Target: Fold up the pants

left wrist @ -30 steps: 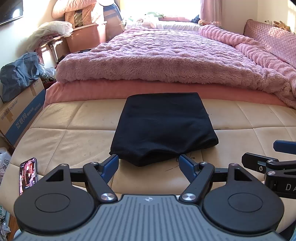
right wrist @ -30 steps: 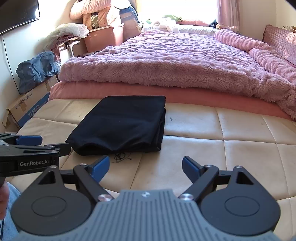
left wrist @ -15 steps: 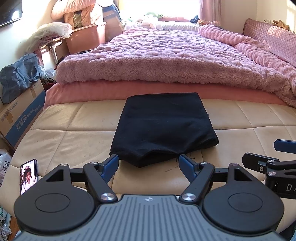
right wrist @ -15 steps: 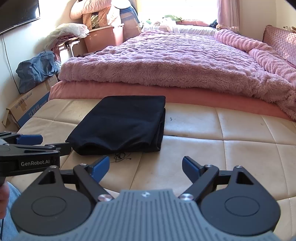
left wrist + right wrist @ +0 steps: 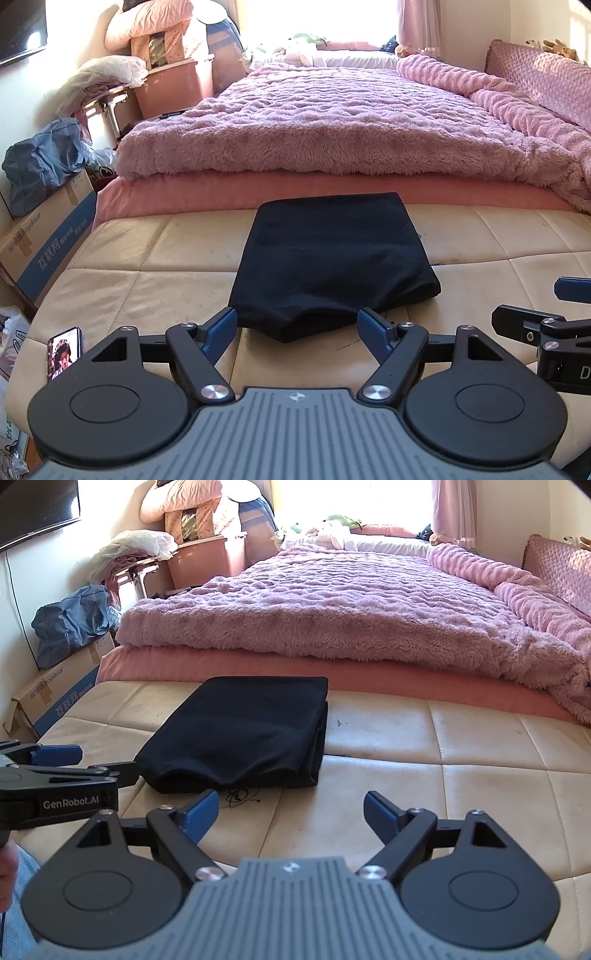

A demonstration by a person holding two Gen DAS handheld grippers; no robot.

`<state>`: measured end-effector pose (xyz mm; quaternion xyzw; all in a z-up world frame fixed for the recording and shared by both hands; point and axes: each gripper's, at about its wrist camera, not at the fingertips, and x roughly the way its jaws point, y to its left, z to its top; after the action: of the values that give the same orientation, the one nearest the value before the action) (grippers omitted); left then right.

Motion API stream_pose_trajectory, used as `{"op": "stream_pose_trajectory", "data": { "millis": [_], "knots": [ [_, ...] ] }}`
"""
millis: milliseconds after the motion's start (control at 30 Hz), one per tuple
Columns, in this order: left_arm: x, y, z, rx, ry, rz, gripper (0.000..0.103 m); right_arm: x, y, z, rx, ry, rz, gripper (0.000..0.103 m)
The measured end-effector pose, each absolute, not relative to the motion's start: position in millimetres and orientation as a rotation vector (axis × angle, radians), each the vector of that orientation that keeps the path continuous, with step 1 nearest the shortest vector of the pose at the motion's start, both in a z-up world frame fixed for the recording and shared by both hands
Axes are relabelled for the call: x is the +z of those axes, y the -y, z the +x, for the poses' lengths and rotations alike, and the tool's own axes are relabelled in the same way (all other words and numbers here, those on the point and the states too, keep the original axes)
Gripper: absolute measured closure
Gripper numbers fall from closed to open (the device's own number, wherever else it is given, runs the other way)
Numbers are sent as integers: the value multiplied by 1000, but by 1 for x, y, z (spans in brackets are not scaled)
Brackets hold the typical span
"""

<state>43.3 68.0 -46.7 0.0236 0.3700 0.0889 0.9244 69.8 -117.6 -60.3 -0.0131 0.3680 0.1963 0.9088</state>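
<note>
The black pants (image 5: 332,258) lie folded into a compact rectangle on the cream padded bench (image 5: 147,291), with stacked layers showing along the right edge (image 5: 319,738). My left gripper (image 5: 297,326) hovers open just in front of the pants' near edge, nothing between its blue fingers. My right gripper (image 5: 290,812) is open too, held back over the bench to the right of the pants (image 5: 240,734). Each gripper shows side-on in the other's view: the right one (image 5: 535,317) and the left one (image 5: 92,764).
A bed with a fluffy pink blanket (image 5: 332,122) rises right behind the bench. A phone (image 5: 63,352) with a lit screen lies at the bench's near left corner. Cardboard boxes (image 5: 40,240) and a blue bag (image 5: 40,166) stand on the left. A loose thread (image 5: 240,797) lies before the pants.
The grippers and the pants have stayed put. Only the picture on the phone's screen has changed.
</note>
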Motion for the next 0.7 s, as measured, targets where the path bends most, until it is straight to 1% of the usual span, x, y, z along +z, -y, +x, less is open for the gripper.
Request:
{"op": "stream_pose_trajectory", "data": {
  "millis": [700],
  "knots": [
    [-44,-67,45,175,-751,59,16,-58,120,68,404,-758,-24,21]
  ]
}}
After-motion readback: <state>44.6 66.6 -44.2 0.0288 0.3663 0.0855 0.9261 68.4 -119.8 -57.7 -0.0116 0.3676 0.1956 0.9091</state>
